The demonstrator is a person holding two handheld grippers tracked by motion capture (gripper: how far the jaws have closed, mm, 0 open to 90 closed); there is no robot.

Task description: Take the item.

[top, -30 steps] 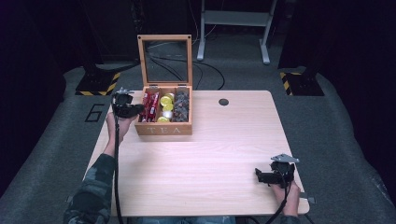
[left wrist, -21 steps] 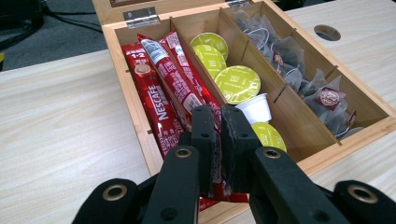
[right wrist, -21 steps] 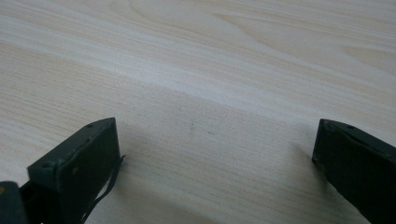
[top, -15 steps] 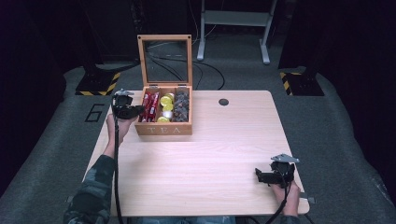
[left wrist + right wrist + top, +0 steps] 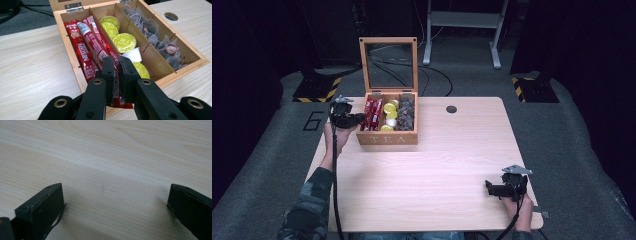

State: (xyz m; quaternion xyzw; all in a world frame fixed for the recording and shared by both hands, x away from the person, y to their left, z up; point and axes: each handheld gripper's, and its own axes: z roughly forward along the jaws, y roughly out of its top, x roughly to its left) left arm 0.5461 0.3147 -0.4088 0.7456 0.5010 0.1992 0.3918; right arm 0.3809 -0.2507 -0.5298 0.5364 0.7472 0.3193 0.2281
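We see left gripper [image 5: 115, 72] clamped on a red coffee stick [image 5: 115, 86], just over tea box's [image 5: 387, 139] left compartment, far-left on table [image 5: 432, 170]. Right gripper [image 5: 502, 188] sits near-right, jaws wide apart, holding nothing.

Inside the light tan wooden tea box [image 5: 75, 53] — red coffee stick sachets [image 5: 86, 43] with white lettering at one side, yellow-green lidded round capsules [image 5: 124, 41] in the middle, grey translucent tea bags [image 5: 160, 41] with dark-red tags opposite — pale woodgrain table [image 5: 437, 165] beneath.
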